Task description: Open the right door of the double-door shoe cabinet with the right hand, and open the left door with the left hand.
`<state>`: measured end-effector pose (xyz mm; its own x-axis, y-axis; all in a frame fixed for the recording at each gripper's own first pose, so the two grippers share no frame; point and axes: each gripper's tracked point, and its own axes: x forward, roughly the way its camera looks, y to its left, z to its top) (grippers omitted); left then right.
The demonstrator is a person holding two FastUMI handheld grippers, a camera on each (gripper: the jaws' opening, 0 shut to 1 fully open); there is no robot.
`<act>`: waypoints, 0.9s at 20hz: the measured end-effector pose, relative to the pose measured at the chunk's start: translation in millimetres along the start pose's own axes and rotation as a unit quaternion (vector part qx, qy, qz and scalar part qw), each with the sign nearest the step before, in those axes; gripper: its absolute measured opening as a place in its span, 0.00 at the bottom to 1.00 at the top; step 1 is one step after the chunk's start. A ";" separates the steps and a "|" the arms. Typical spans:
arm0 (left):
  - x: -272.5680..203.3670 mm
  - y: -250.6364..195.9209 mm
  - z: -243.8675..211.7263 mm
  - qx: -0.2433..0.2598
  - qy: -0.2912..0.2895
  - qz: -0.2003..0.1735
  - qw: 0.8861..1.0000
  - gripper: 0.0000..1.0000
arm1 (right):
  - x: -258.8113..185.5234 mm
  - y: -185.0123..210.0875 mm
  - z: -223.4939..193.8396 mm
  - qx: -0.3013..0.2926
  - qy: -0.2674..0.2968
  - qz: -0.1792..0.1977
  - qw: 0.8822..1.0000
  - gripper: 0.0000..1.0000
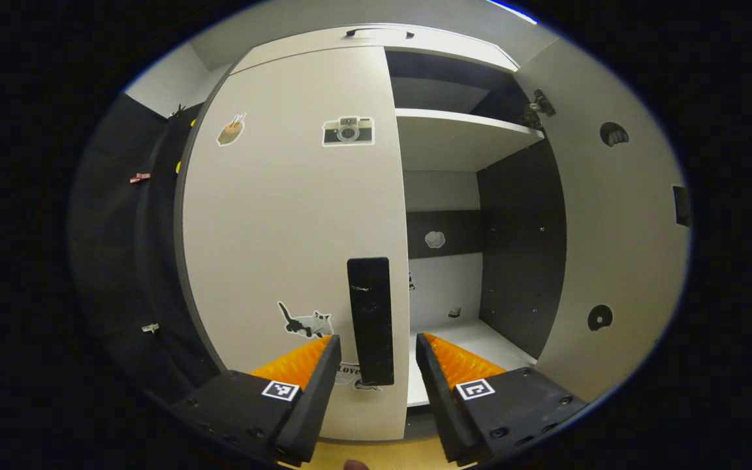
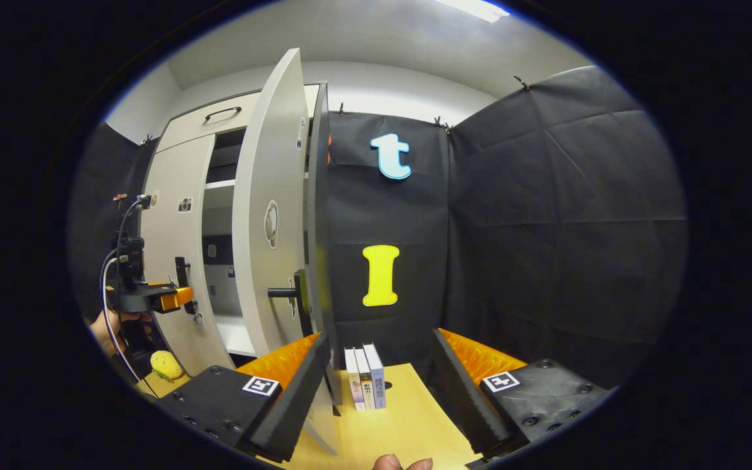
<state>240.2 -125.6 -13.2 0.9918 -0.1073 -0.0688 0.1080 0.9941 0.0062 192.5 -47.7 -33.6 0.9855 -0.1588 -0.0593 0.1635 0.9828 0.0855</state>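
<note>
Bright, even light from a ceiling strip (image 2: 477,9); sharp focus, with strong fisheye bending at the edges.

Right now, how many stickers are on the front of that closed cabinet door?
4 that I can see on the left door: a brownish sticker top left, a camera sticker top right, a cat sticker low down, and one partly hidden behind the black handle.

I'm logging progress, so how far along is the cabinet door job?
Done: the right door stands swung wide open, and the right tool is open and clear of it. In hand: the open left tool straddles the left door's handle. Left: the left door looks shut.
</note>
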 end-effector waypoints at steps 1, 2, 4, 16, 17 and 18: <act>6.9 1.7 -1.9 0.000 0.002 0.004 1.000 0.68 | 0.0 0.0 0.7 0.001 0.000 0.000 1.000 0.97; 11.9 3.4 -3.2 -0.001 0.005 0.010 1.000 0.66 | 0.0 -0.2 1.4 0.001 -0.001 0.000 1.000 0.97; 21.9 7.3 -3.3 -0.010 0.004 0.018 1.000 0.58 | 1.0 -2.3 2.9 -0.003 -0.005 -0.003 1.000 0.97; 29.9 6.0 -9.4 -0.020 0.004 0.013 1.000 0.31 | 1.0 0.4 5.5 -0.014 -0.006 0.004 1.000 0.97; 28.4 5.5 -9.3 -0.029 0.005 0.007 1.000 0.28 | 0.6 0.8 6.5 -0.014 -0.008 0.005 1.000 0.97; 26.5 6.2 -9.9 -0.032 0.007 0.001 0.999 0.25 | 0.0 1.8 7.6 -0.015 -0.011 0.006 1.000 0.97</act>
<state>266.5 -122.1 -24.8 0.9909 -0.1058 -0.0829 0.1013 0.9932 -0.0575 193.1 -46.7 -25.9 0.9882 -0.1482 -0.0374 0.1502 0.9871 0.0558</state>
